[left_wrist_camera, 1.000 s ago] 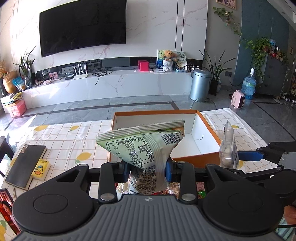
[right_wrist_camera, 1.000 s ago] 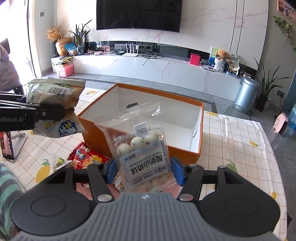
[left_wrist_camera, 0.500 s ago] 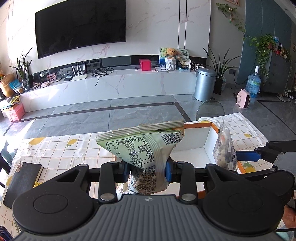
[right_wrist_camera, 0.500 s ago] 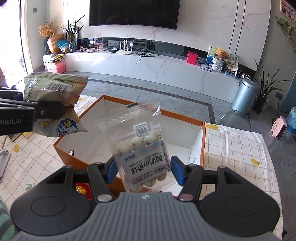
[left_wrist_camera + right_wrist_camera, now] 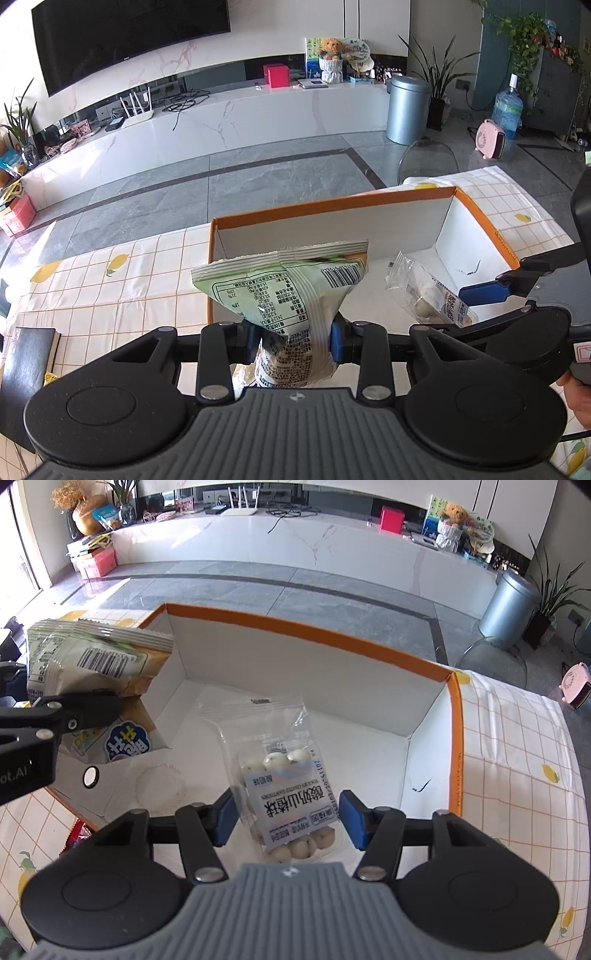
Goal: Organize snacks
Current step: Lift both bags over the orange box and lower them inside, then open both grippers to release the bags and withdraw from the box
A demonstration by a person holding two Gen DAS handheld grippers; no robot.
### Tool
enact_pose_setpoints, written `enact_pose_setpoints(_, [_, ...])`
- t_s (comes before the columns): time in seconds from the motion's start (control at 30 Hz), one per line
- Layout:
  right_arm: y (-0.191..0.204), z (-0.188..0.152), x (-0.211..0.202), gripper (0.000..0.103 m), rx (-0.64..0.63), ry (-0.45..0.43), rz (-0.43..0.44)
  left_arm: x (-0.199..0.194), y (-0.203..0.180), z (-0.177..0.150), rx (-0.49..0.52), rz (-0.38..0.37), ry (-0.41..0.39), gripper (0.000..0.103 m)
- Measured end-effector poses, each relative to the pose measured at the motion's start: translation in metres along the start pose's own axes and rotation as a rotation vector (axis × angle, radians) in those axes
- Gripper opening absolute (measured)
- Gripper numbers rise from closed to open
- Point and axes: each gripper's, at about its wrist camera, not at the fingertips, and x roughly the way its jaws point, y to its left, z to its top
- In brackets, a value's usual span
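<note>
The left tool (image 5: 291,338) pinches a green snack bag (image 5: 288,291) at its waist, with both blue pads pressed into the crumpled foil. The bag stands upright, its sealed top edge pointing away from the camera. It hangs at the left wall of the orange box (image 5: 480,225), which fills the centre and right of the left wrist view. From these pictures I judge that the bag is at the rim or just inside it, and that the open box floor lies ahead and to the right of the tool.

The right tool (image 5: 286,821) is spread. Its blue pads stand apart on both sides of a clear pouch of white balls (image 5: 284,782), and I see no pad pressing on it. The pouch seems to lie on the white floor of the box, with its long axis pointing from the tool toward the far wall, so I think it is already released.

The coming move probably depends on the green bag going rightward and down into the free floor in the left part of the box. The left hand is the nearer one. The pouch and the right tool occupy the right half, so I judge some risk of contact there. On the table (image 5: 129,277), at the lower left of the frame, lies a dark notebook (image 5: 29,354), well apart from the box.
</note>
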Motion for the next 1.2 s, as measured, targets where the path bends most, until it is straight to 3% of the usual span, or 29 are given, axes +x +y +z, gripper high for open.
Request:
enact_pose_setpoints(0.4, [0.008, 0.011, 0.051, 0.056, 0.009, 0.187, 0.066, 0.041, -0.005, -0.001, 0.082, -0.008, 0.184, 0.040])
enact_pose_setpoints(0.53, [0.010, 0.011, 0.062, 0.056, -0.008, 0.232, 0.047, 0.050, -0.007, -0.002, 0.102, -0.006, 0.237, 0.040])
enact_pose_setpoints(1.0, [0.007, 0.030, 0.086, 0.055, 0.017, 0.295, 0.059, 0.052, -0.008, 0.001, 0.092, 0.028, 0.252, 0.049])
enact_pose_setpoints(1.2, [0.010, 0.039, 0.081, 0.062, -0.014, 0.279, 0.016, 0.043, -0.007, 0.003, 0.085, 0.055, 0.226, 0.064])
